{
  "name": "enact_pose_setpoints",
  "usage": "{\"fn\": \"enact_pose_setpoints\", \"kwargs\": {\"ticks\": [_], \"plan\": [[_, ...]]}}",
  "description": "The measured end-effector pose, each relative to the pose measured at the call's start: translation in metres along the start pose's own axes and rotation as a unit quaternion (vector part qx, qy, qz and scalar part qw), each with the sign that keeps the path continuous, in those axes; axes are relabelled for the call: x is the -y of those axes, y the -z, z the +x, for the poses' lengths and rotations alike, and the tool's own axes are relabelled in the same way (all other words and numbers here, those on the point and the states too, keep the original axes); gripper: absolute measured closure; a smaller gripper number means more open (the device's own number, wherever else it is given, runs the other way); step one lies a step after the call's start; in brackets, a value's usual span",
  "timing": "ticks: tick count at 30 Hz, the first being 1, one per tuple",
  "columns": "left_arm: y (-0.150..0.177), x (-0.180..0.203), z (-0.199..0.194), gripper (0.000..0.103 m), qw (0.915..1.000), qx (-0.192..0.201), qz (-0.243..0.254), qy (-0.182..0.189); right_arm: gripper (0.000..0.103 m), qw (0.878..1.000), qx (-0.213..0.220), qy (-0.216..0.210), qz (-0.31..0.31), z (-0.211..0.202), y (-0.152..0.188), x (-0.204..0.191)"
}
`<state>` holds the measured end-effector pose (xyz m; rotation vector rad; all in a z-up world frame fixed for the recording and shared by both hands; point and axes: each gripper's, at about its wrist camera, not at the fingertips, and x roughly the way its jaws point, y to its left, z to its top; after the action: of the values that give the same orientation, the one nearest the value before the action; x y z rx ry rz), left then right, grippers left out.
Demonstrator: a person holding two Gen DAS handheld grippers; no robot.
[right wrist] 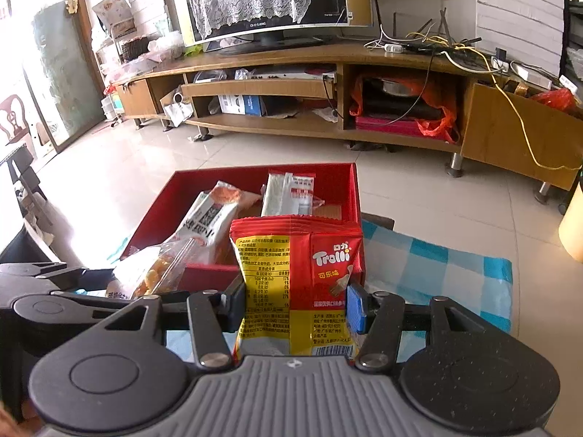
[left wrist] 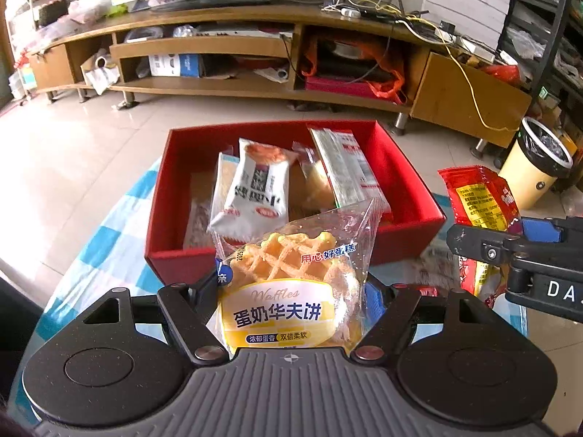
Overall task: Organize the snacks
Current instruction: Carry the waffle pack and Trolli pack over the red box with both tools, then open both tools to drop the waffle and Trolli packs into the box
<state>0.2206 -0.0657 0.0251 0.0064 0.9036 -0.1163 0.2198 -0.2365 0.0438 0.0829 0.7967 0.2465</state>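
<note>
While both packets hung above the near part of the surface (right wrist: 455, 266), which wore a blue-and-white checked cloth, the left hand-held gripper (left wrist: 291, 291) was clenched on a waffle packet (left wrist: 288, 291), its pads pressing the clear wrapper from either side. The packet stood upright between the jaws, its sealed top reaching over the near wall of the red box (left wrist: 175, 189). The right hand-held gripper (right wrist: 295, 302) gripped a red and yellow Trolli bag (right wrist: 298, 280) in the same way, the blue pad (right wrist: 355, 307) flat against the bag's right side, and the bag stood upright just before the box's near right corner. In the left wrist view the right gripper came in from the right edge, with the Trolli bag held beside the box's right wall. The box sat at the far edge of the surface, open, with snacks already inside: a white bun packet (left wrist: 255, 189) leaned over the middle, a silver and red pack (left wrist: 346, 167) rested against the right wall, and a pale packet (left wrist: 198, 218) lay along the left wall. A small yellowish cake wrapper (left wrist: 317, 182) showed between the white packet and the silver one. Past the box lay a tiled floor (right wrist: 419, 189) and a low wooden TV stand (right wrist: 400, 54).
</note>
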Motion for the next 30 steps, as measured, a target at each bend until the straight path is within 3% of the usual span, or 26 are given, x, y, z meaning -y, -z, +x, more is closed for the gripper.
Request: {"fn": "enact_pose_setpoints", "kwargs": {"ticks": [14,30], "plan": [[-0.037,-0.010,0.012,0.023,0.9995,0.024,-0.009,-0.017,0.050,1.000,0.016,0.001,0.006,0.027,-0.031,-0.001],[-0.067,-0.025,0.059,0.023,0.9980,0.013,-0.033,-0.053,0.050,1.000,0.008,0.000,0.009,0.088,-0.060,0.004]]}}
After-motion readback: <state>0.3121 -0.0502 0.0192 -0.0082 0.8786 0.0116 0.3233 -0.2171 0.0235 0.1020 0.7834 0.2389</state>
